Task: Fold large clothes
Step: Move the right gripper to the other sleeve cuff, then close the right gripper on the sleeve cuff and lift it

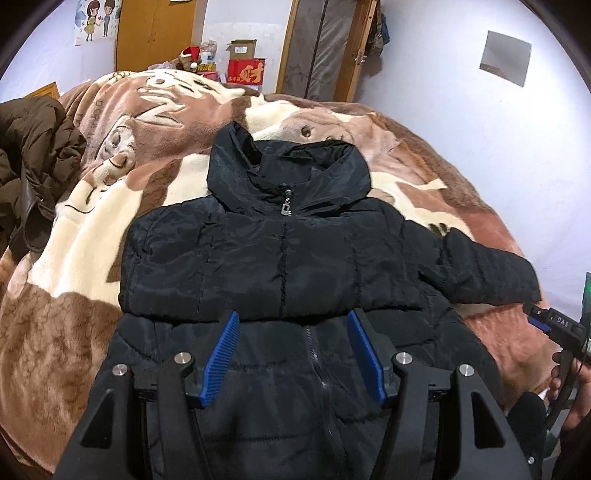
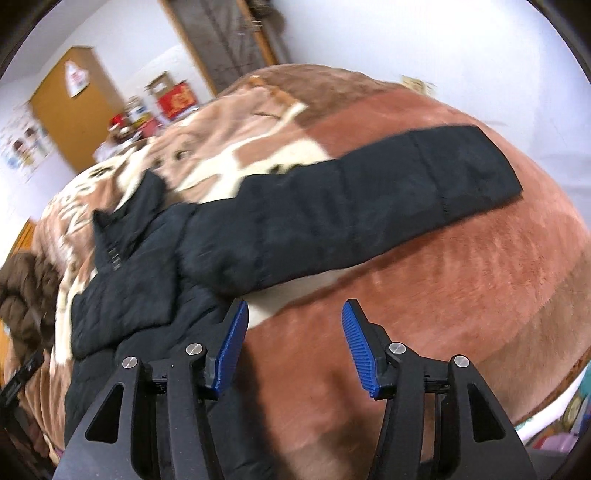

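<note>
Two claws hang over the bed, both spread wide and holding nothing. The left claw (image 1: pixel 291 354) sits above the lower front of the black padded jacket (image 1: pixel 280 258), which lies zipped up and face up on the bed, hood pointing toward the far wall. One sleeve looks already laid across the chest, its edge making a straight line just ahead of the blue pads. The other sleeve (image 2: pixel 369 206) lies stretched out sideways over the blanket, and the right claw (image 2: pixel 293 345) hovers near its underarm, above bare blanket.

My guess is that this outstretched sleeve is next. To do it well, I would take it close to the cuff, pinch through the padding so the slick shell does not slide out, lift it only a little, and carry it across the chest until it lies level with the first sleeve. The left claw could press on the body meanwhile, since puffy fabric tends to spring back.

The plush brown and cream blanket (image 1: pixel 92 229) is soft and uneven, so creases will not hold sharply. A brown coat (image 1: pixel 33 158) lies heaped at the bed's left side. Beyond stand a wooden wardrobe (image 1: pixel 155 33), a red carton (image 1: pixel 245 72) and pale walls.
</note>
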### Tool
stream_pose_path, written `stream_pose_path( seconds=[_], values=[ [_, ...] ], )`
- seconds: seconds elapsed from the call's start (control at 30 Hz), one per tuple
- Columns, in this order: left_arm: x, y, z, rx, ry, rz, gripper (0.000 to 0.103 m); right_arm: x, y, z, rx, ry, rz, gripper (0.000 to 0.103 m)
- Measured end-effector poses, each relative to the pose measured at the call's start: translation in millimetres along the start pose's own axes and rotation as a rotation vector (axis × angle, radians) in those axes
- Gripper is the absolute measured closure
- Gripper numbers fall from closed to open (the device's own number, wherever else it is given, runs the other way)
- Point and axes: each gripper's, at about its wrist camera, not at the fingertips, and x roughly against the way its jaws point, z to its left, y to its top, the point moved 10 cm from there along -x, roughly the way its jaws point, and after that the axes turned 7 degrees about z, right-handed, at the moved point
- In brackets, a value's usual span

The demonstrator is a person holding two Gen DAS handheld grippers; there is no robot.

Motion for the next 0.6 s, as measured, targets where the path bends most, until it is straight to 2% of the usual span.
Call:
stream_pose_path(
  seconds=[0.2,0.33,0.43,0.6],
  values=[
    [-25,5,9,0.012,0.025,0.032,0.040,-37,28,-57,-0.155,-0.005,0.016,0.048],
    [-41,1,14,0.023,0.030,0.063,0.040,-57,43,-96,-0.282,0.000,0.017,0.043],
    [-51,-1,15,0.029,0.035,0.082,0.040,-62,53,-110,-0.351,0.047,-0.004,0.043],
    [-62,-5,20,0.045,0.042,0.103,0.040,-67,67,-126,-0.435,0.068,-0.036,0.043]
  ],
)
